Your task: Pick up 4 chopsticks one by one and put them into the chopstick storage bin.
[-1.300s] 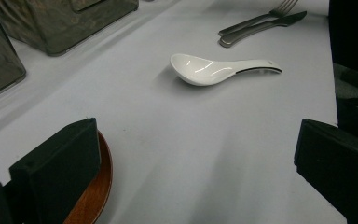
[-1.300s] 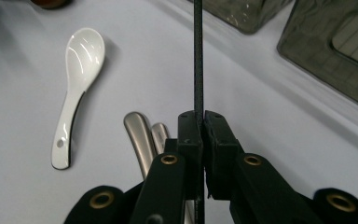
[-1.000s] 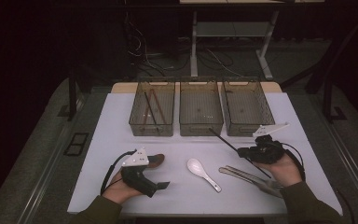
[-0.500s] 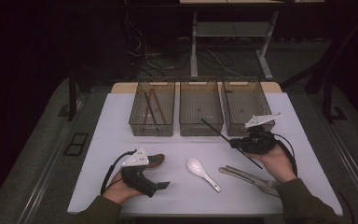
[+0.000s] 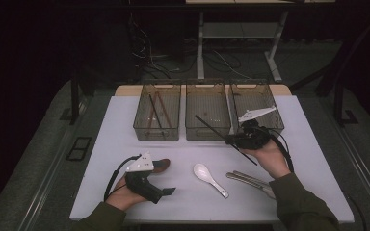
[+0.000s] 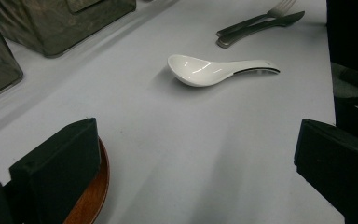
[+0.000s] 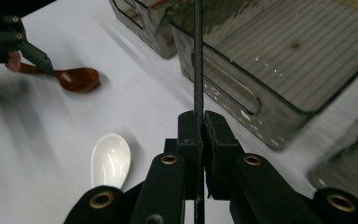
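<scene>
right gripper [image 5: 232,140] pinches a black chopstick [image 5: 212,127], now lifted off the table and carried up toward the middle bin [image 5: 207,132], tip over its front wall. drop looks next. left gripper [image 5: 166,192] rests spread, beside the brown spoon [image 5: 161,165].

I note a white worktop [image 5: 125,125], smoky translucent bins [image 5: 207,111], a glossy white spoon [image 5: 210,178], a reddish-brown wooden spoon [image 7: 77,78], a black chopstick [image 5: 217,131], and black tongs [image 7: 198,126].
</scene>
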The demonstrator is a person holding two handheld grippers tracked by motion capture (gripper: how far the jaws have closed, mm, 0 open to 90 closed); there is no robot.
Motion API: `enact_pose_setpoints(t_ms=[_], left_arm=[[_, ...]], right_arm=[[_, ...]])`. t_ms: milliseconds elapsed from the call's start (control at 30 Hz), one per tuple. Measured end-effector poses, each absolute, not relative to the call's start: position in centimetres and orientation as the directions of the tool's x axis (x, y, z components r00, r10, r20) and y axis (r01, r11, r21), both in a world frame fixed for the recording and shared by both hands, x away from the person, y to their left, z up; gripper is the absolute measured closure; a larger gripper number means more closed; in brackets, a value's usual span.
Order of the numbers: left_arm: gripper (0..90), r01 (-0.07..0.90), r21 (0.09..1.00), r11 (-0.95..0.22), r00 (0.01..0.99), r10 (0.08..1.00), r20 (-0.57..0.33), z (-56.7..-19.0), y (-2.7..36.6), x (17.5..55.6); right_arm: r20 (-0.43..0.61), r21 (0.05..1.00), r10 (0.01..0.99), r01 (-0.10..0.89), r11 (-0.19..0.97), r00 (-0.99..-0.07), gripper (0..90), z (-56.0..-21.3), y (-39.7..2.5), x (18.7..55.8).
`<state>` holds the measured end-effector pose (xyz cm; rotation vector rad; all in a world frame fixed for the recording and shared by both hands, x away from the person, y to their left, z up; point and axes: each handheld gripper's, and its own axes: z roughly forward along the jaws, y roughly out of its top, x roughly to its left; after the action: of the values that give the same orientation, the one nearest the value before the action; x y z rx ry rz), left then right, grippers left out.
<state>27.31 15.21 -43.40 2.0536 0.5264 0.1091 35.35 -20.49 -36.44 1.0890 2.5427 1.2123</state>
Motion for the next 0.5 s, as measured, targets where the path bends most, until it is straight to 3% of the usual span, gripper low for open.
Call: enact_pose_setpoints(t_ms=[500], left_arm=[[0.0,0.322,0.842,-0.432,0.904,0.404,-0.139,-43.4,15.1,27.3]], right_arm=[[0.199,0.735,0.653,0.552,0.394,-0.731,85.4,-35.0,-16.8,38.5]])
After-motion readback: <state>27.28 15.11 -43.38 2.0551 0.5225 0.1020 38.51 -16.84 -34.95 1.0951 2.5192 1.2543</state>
